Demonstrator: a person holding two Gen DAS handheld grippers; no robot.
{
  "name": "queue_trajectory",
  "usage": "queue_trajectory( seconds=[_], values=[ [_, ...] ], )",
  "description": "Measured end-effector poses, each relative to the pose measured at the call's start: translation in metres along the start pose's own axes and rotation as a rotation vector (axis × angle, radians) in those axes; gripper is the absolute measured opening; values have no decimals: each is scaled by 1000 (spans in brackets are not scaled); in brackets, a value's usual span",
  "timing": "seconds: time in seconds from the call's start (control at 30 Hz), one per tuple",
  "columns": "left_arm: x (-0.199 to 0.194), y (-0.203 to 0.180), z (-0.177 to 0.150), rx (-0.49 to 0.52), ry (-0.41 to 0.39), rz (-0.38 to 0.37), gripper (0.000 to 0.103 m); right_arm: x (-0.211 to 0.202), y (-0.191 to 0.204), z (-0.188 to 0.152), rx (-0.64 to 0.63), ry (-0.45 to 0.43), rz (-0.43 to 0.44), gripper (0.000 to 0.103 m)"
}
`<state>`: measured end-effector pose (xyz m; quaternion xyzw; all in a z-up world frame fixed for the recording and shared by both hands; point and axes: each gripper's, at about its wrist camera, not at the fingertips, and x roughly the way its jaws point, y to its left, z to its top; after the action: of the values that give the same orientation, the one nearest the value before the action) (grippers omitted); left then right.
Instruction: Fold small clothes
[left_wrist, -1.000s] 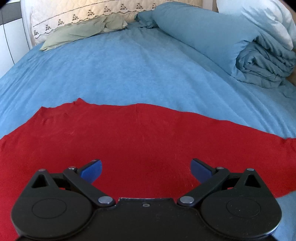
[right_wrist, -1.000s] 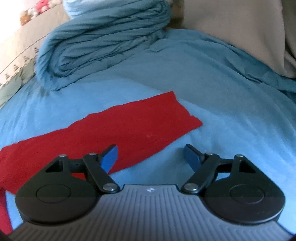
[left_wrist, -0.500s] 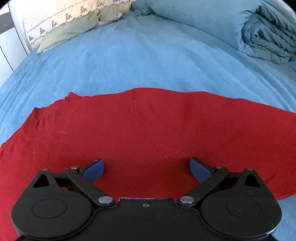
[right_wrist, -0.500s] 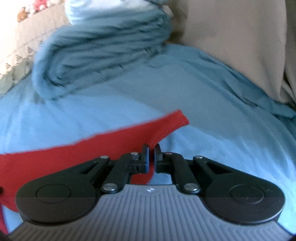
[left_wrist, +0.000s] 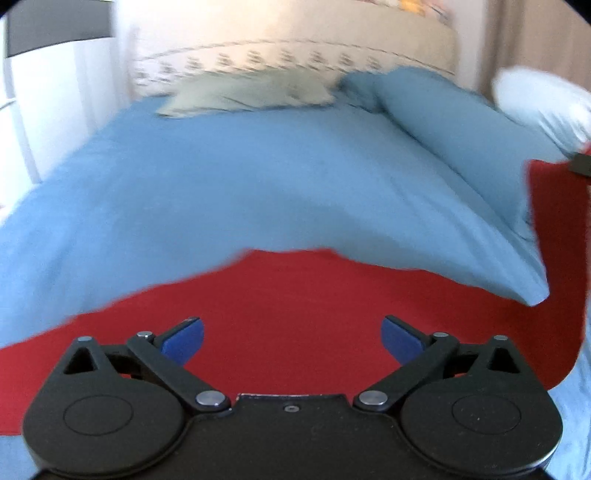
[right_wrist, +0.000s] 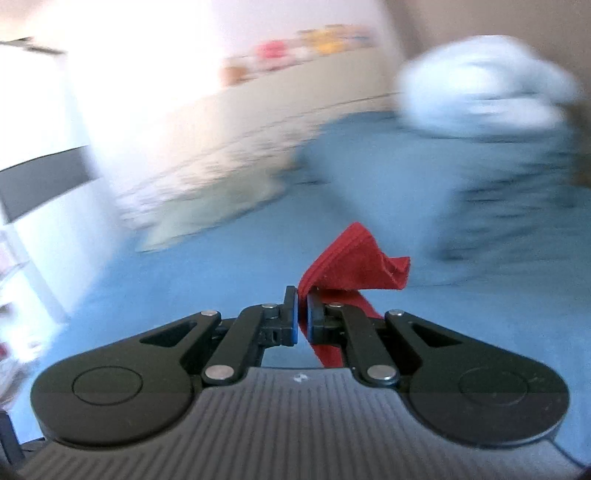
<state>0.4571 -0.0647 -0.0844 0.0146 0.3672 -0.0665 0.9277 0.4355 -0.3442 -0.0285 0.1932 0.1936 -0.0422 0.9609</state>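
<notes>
Right gripper (right_wrist: 302, 317) clamped on red cloth (right_wrist: 351, 266) edge; left gripper (left_wrist: 291, 334) apart above cloth.

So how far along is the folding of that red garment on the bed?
Barely begun. No finished fold shows: the red garment lies mostly spread on the blue bedsheet. In hand: the right tongs pinch one end, raised off the sheet. Left to do: the left tongs hang open, gripping nothing, and every fold remains.

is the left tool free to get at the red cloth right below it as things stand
Probably yes. The left tool is open and empty, and the flat red cloth garment on the blue bedsheet lies just ahead of its fingers with nothing between. The right tool pinches only a far end, raised at the right.
</notes>
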Motion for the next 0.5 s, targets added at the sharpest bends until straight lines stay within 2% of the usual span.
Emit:
queue_trajectory(
  seconds=[0.07, 0.17, 0.27, 0.33, 0.4, 0.5],
  values=[
    [-10, 37, -9, -30, -1, 33, 103, 22, 57, -24, -44, 35, 128, 20],
    [-15, 86, -34, -71, 40, 73, 103, 60, 127, -86, -134, 152, 238, 20],
    [-10, 122, -62, -107, 91, 85, 103, 92, 173, -160, -255, 282, 250, 20],
    [-6, 140, -77, -128, 114, 81, 103, 98, 194, -202, -317, 333, 245, 20],
    [-5, 151, -86, -149, 116, 79, 103, 96, 203, -224, -333, 344, 241, 20],
    [-3, 165, -97, -184, 95, 51, 103, 82, 214, -236, -369, 299, 265, 20]
  ],
)
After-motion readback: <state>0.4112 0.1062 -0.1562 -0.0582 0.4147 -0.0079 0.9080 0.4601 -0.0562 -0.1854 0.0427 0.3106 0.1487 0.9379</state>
